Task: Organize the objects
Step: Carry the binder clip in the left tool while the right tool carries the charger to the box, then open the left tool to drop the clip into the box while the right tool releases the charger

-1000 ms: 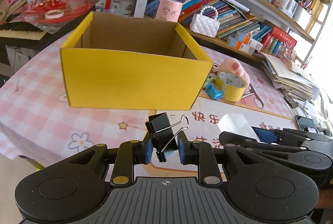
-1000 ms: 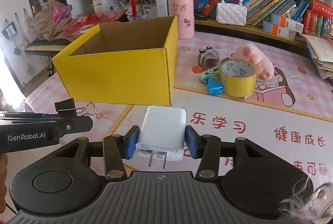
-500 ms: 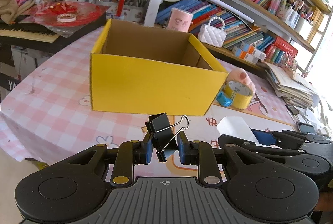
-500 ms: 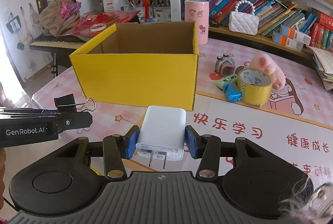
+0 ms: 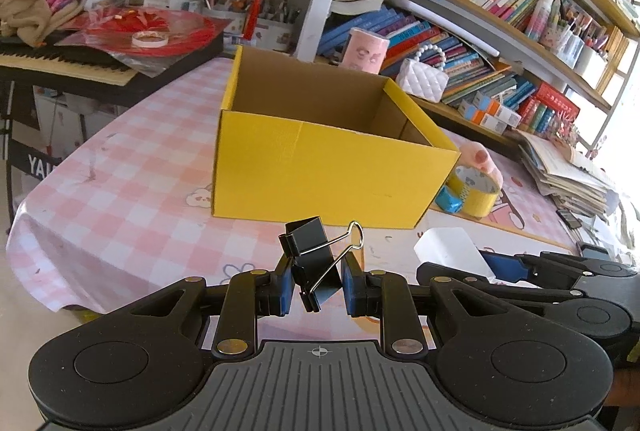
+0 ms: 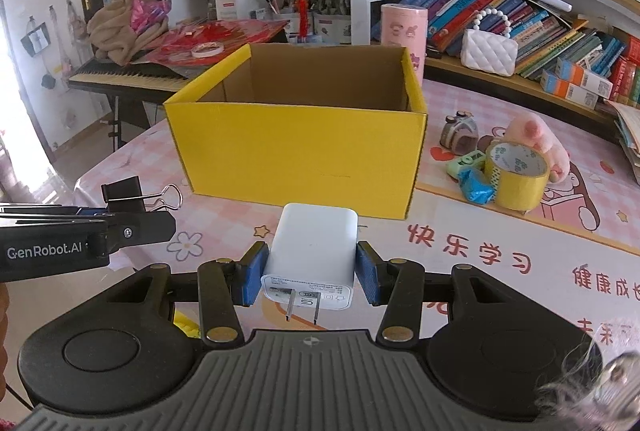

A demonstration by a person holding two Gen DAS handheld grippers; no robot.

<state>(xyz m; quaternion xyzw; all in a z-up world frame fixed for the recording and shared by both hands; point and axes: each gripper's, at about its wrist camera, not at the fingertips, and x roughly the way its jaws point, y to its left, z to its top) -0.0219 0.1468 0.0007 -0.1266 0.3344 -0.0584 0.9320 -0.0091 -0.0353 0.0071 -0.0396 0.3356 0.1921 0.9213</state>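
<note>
Left gripper (image 5: 314,285) clamped on black clip (image 5: 310,251), right gripper (image 6: 308,277) clamped on white charger (image 6: 314,247), both in front of yellow box (image 6: 300,147), tape roll (image 6: 516,173) right of box on tabletop (image 6: 500,243)

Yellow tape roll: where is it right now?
In the right wrist view, the yellow tape roll lies on the table right of the yellow box, between a blue wrapper and a pink plush.

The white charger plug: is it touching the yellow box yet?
Apart. The right wrist view shows the white charger in the right gripper, tablecloth visible before the yellow box.
</note>
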